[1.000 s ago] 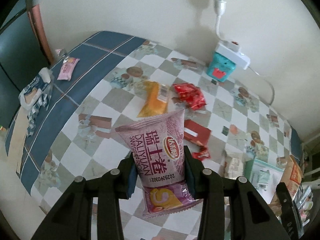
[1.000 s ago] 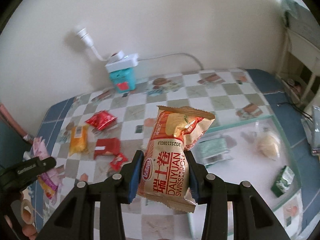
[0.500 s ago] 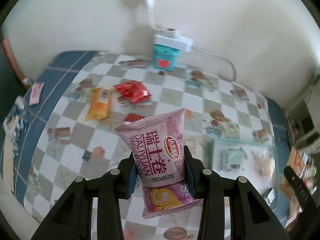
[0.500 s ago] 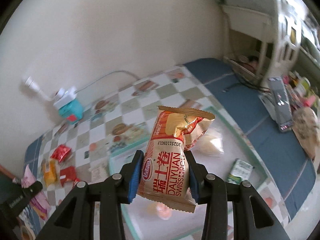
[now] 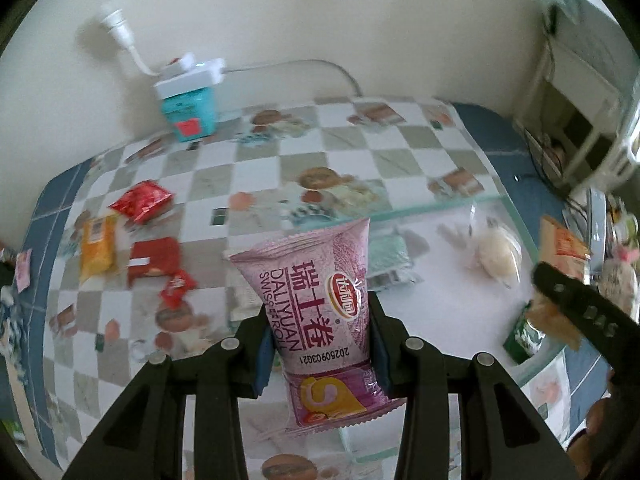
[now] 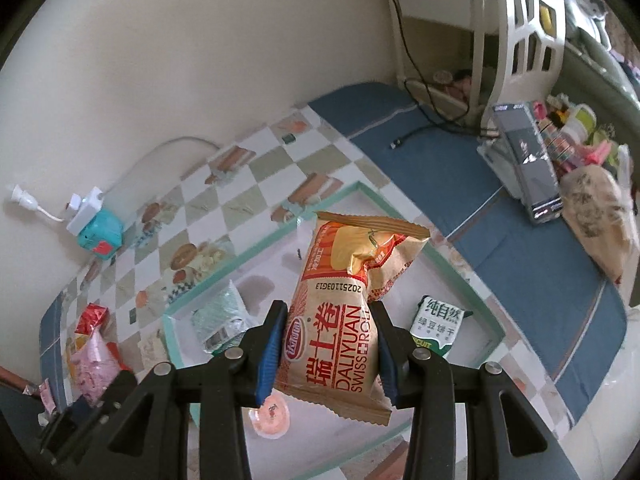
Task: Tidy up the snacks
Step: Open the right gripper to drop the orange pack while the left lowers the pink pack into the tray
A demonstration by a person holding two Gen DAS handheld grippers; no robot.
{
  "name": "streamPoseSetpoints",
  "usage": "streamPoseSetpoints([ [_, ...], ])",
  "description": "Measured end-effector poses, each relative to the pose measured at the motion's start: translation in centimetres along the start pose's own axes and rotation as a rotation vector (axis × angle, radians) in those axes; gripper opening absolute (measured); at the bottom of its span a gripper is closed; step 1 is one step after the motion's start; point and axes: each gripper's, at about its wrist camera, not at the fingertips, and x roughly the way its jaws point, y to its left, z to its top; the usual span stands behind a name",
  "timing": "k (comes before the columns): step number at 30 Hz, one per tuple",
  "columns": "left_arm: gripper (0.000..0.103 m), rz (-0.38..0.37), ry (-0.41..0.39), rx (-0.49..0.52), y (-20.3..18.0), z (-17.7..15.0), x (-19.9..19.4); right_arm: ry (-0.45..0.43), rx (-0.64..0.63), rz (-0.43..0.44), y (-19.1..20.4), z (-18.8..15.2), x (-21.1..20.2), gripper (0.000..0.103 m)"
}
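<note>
Left wrist view: a purple roll pack is clamped upright between the blue pads of the left gripper, held above the checkered tablecloth at the near-left edge of a green-rimmed tray. On the tray are seen a pale green packet, a clear-wrapped bun and a dark green packet. Left of the tray, on the cloth, lie a red bag, a yellow pack, a red box and a small red wrapper. A teal box with a white power strip on top stands by the wall.

In the right wrist view, an orange roll pack is gripped by the right gripper, held over the tray, with a green biscuit pack just to its right and a pink jelly cup below the left finger.
</note>
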Motion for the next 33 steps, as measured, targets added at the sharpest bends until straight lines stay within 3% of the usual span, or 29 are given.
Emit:
streamPoseSetpoints([
  [11,0.042,-0.028,0.079,0.054,-3.0,-0.8,4.7,0.159,-0.016,-0.045,-0.4,-1.6,5.2,0.045],
  [20,0.043,-0.032,0.145,0.035,-3.0,-1.6,8.0,0.178,-0.004,-0.062,-0.6,-1.8,5.4,0.045],
  [33,0.044,-0.079,0.168,0.08,-5.0,-2.4,8.6,0.175,-0.013,-0.083,-0.5,-1.5,5.4,0.048],
])
